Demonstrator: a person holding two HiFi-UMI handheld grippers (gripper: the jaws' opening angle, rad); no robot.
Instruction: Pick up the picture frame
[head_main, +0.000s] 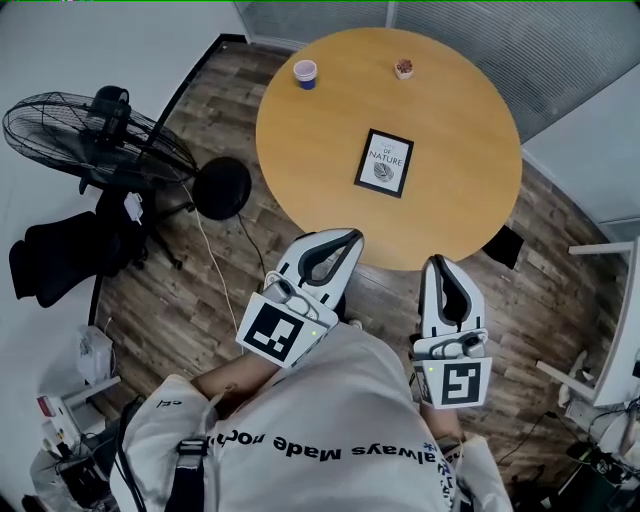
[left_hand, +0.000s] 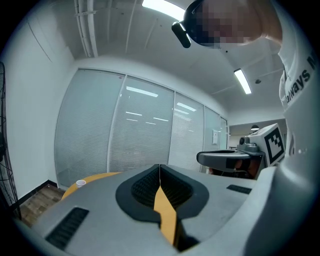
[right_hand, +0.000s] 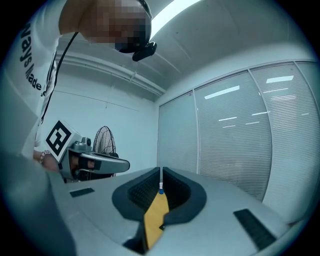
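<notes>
Flat near the middle of a round table: a black frame (print side up). At the table's near edge: left gripper and right gripper, jaws of both pressed together, pinching nothing. Near the table's far edge: a cup.

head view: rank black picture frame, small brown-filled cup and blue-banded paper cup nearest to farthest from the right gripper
From the right gripper:
1. black picture frame, centre of round wooden table
2. small brown-filled cup, far edge, right
3. blue-banded paper cup, far edge, left
</notes>
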